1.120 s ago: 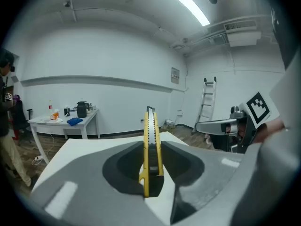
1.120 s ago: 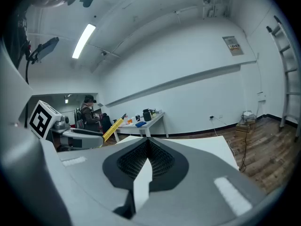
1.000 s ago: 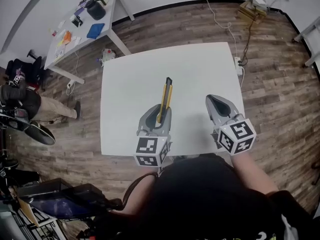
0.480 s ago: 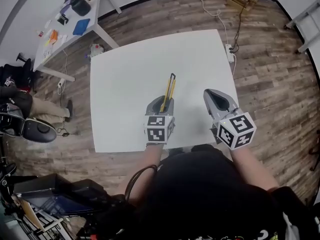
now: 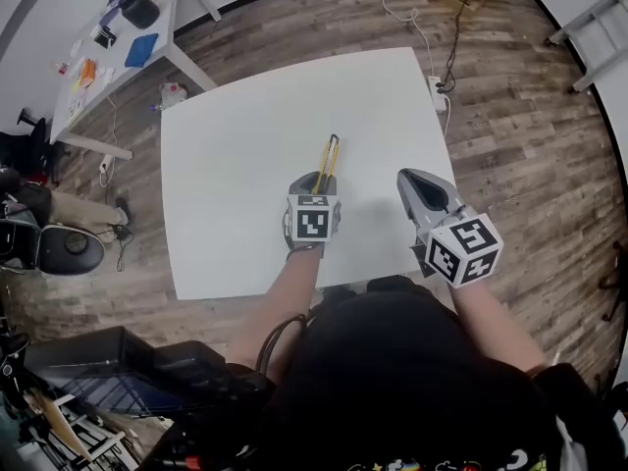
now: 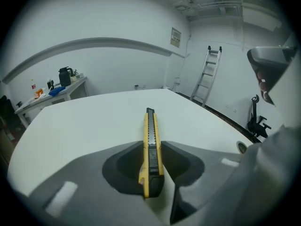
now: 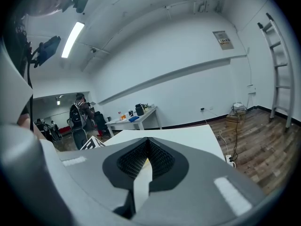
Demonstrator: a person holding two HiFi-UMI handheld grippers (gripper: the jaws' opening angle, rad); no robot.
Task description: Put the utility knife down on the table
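Observation:
A yellow utility knife (image 5: 329, 158) with a black slider points away from me over the middle of the white table (image 5: 226, 155). My left gripper (image 5: 320, 183) is shut on its rear end; in the left gripper view the knife (image 6: 151, 140) stands on edge between the grey jaws of the left gripper (image 6: 151, 148), low over the tabletop. I cannot tell if the knife touches the table. My right gripper (image 5: 412, 178) hovers near the table's right front corner, a hand's width from the left one. In its own view the right gripper (image 7: 147, 142) is shut on nothing.
A second table (image 5: 118, 37) with a dark bag and small items stands at the back left. A power strip and cables (image 5: 439, 91) lie on the wood floor beside the table's right edge. A ladder (image 6: 207, 74) leans on the wall. A seated person (image 5: 44, 214) is at the left.
The left gripper has tipped and come lower toward the tabletop, still clamped on the knife. The head view has shifted, so the table sits higher in frame. The right gripper has hardly moved.

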